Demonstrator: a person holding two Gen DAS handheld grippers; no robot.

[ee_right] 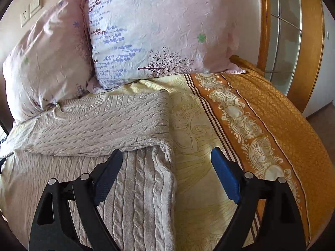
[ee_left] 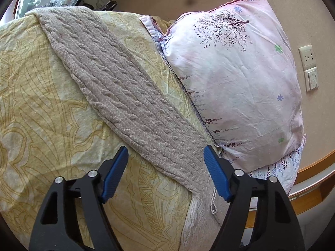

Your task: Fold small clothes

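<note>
Pillows [ee_right: 146, 31] block the far side; bedspread [ee_right: 194, 129] rightward lies open.

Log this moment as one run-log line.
left gripper: open over sleeve | right gripper: open, empty | cable-knit sweater: sleeve folded across

Two pink floral pillows [ee_right: 159, 31] lean against the wall at the bed's head. Yellow patterned bedsheet [ee_right: 194, 125] with an orange ornamental border [ee_right: 236, 113]. Wall socket [ee_left: 307, 55] beside.
</note>
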